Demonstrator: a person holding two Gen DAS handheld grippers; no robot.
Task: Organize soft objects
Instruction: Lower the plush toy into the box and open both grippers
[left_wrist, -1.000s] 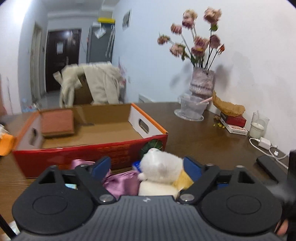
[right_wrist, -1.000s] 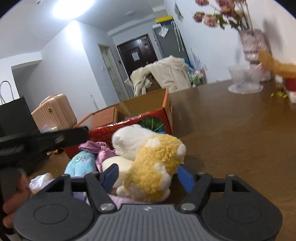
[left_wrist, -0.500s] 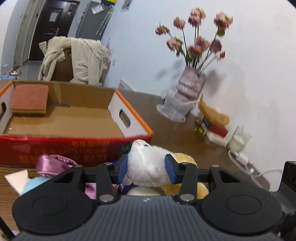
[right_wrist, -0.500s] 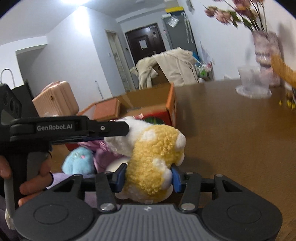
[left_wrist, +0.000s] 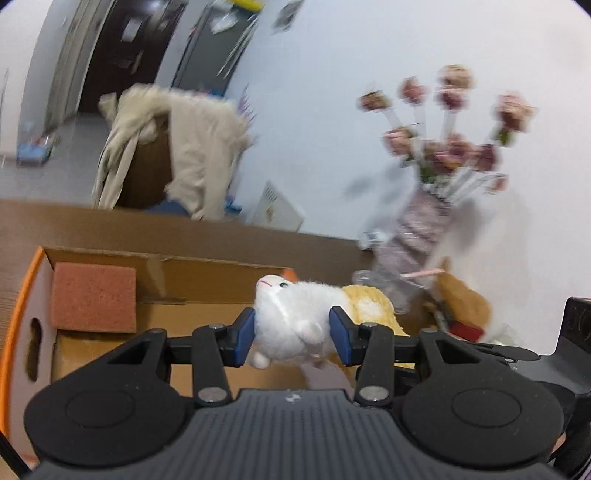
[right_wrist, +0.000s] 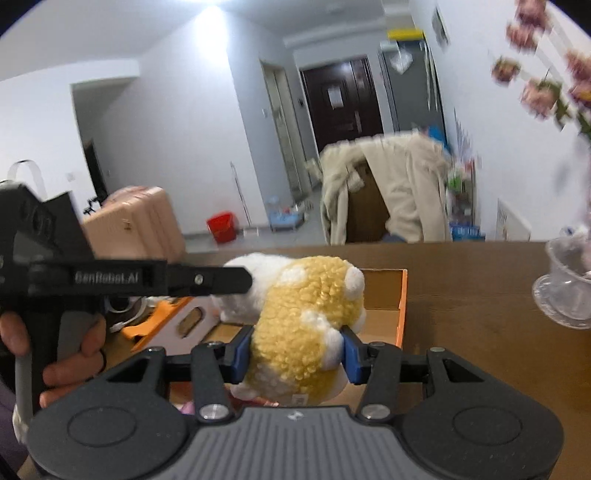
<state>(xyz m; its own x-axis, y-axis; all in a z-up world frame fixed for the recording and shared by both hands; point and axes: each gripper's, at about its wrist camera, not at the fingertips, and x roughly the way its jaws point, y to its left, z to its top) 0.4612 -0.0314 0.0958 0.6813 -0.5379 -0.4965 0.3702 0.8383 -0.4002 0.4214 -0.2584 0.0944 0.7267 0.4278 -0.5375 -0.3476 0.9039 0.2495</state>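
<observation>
Left claw (left_wrist: 291, 334) is clamped on the white toy (left_wrist: 295, 319) and right claw (right_wrist: 297, 349) on the yellow toy (right_wrist: 306, 325), both held above the cardboard box (left_wrist: 92, 266) on the tabletop (right_wrist: 480, 314).

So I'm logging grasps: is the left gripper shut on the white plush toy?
Shut on it. The left gripper has a blue pad pressed against each side of the white plush toy, held above the cardboard box.

Close wrist views, shared cardboard box (left_wrist: 192, 314)
</observation>
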